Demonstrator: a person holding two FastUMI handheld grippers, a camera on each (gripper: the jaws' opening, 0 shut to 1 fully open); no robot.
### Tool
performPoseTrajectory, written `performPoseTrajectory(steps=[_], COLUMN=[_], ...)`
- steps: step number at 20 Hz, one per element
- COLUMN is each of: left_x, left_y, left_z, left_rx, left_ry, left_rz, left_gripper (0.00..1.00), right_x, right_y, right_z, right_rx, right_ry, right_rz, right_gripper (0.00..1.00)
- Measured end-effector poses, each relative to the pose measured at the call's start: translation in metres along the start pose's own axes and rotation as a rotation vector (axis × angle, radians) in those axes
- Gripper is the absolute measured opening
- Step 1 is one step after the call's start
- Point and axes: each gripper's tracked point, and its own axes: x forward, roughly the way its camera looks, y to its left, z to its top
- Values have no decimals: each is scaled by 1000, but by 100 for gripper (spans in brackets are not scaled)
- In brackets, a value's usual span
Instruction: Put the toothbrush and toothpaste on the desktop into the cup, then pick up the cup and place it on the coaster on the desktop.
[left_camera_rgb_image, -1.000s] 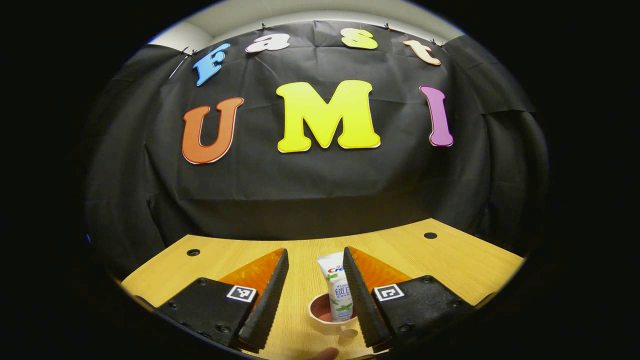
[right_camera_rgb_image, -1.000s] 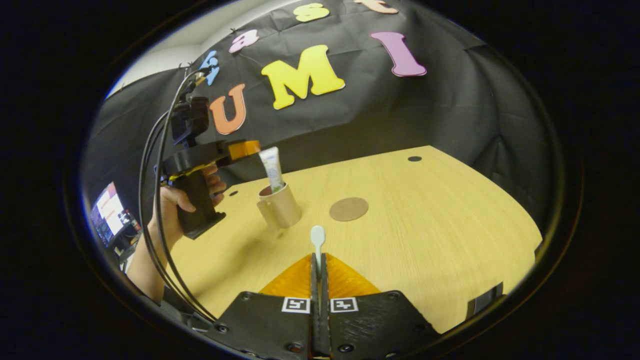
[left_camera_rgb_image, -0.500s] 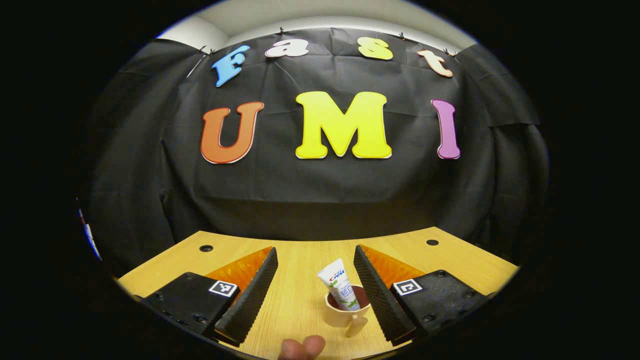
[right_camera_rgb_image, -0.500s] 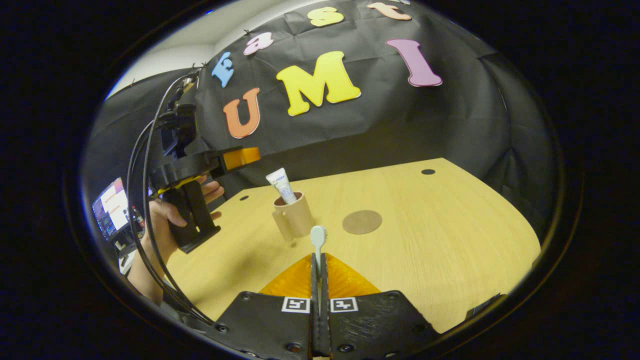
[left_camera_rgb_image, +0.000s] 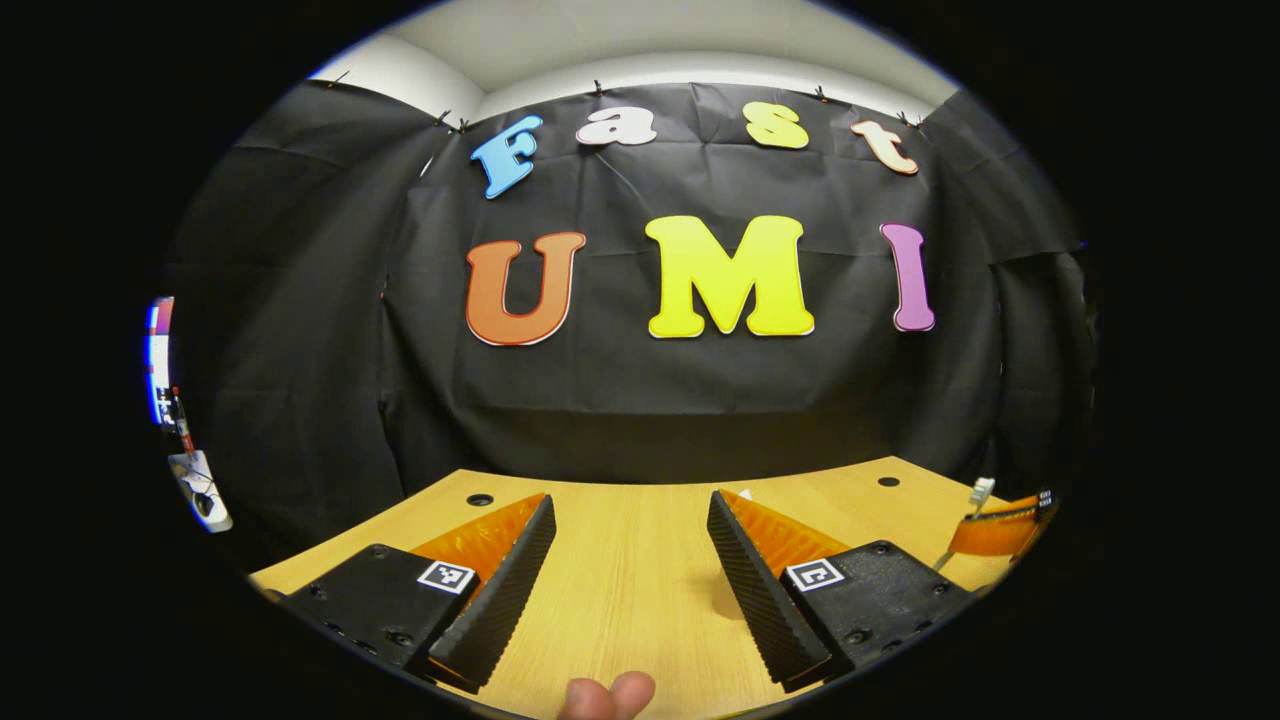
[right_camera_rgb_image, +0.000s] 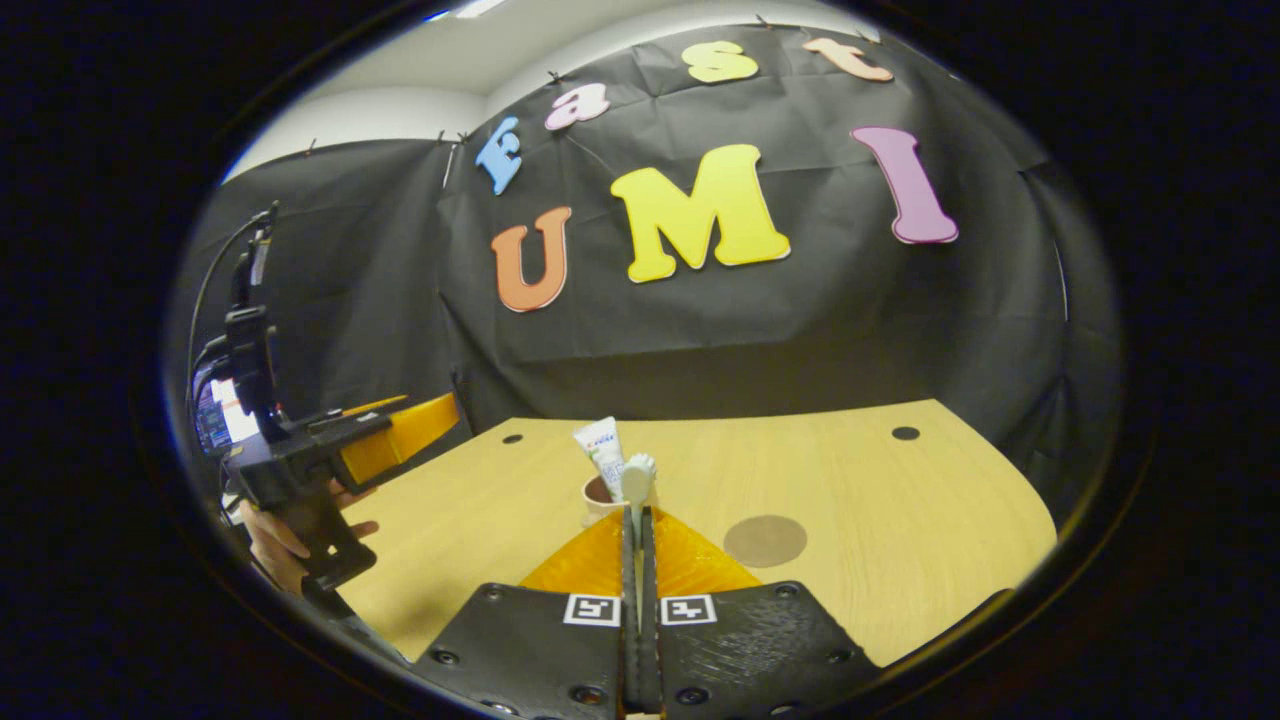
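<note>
The right claw (right_camera_rgb_image: 637, 560), clamped on the pale green plastic toothbrush (right_camera_rgb_image: 637, 480), could knock over the tan cup (right_camera_rgb_image: 597, 497) just ahead; the left claw (left_camera_rgb_image: 628, 560) gapes empty.

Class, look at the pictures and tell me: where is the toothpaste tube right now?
In the right gripper view, the toothpaste tube stands tilted in the cup on the desktop, left of the coaster.

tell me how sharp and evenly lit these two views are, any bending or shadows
Left gripper view: sharp, evenly lit; fisheye bows the light wooden desk edge into an arc, soft shadows beside the open left gripper jaws. Right gripper view: same curvature, the white toothbrush crisp in the right gripper, the tan cup behind equally clear.
</note>
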Motion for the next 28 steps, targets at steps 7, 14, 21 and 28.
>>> performPoseTrajectory(steps=[7, 14, 21, 28], left_x=[-29, -40, -51, -52], left_y=[22, 43, 61, 63], left_z=[-20, -28, -24, -28], left_rx=[-17, -17, 13, -8], left_ry=[19, 22, 8, 16], left_rz=[29, 71, 107, 107], left_gripper=[97, 97, 97, 96], right_x=[39, 80, 123, 140], right_y=[12, 33, 46, 34], right_z=[53, 94, 77, 62], right_rx=[-48, -80, -93, -70], right_ry=[-91, -184, -122, -50], right_rz=[2, 14, 15, -31], right_gripper=[0, 0, 0, 0])
